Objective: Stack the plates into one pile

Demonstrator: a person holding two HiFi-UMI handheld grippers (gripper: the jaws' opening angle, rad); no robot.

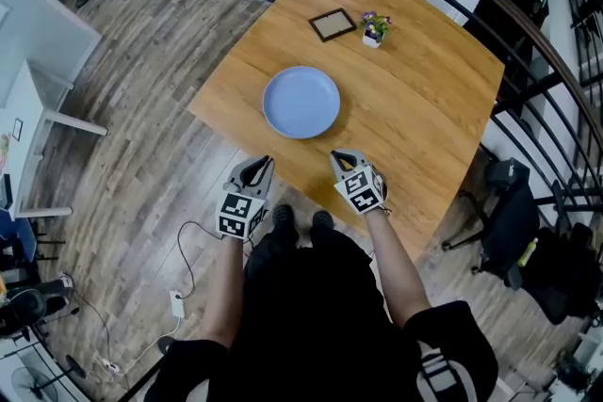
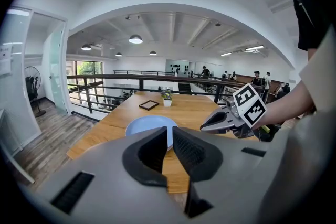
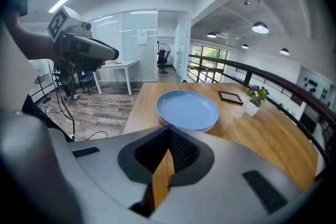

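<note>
A pile of light blue plates (image 1: 301,102) lies near the front left of the wooden table (image 1: 415,99); in the right gripper view the pile (image 3: 187,109) shows a second rim under the top plate. My left gripper (image 1: 259,167) hovers at the table's near edge, just short of the pile, its jaws nearly together with nothing between them (image 2: 169,132). My right gripper (image 1: 344,158) hangs over the same edge to the right, shut and holding nothing (image 3: 169,132). The pile (image 2: 147,124) lies straight ahead of both grippers, touching neither.
A small black picture frame (image 1: 333,24) and a potted flower (image 1: 375,29) stand at the table's far side. A dark railing (image 1: 528,24) curves behind the table, a black chair (image 1: 509,202) stands at right, and a white desk (image 1: 38,61) at left. A cable (image 1: 184,268) lies on the floor.
</note>
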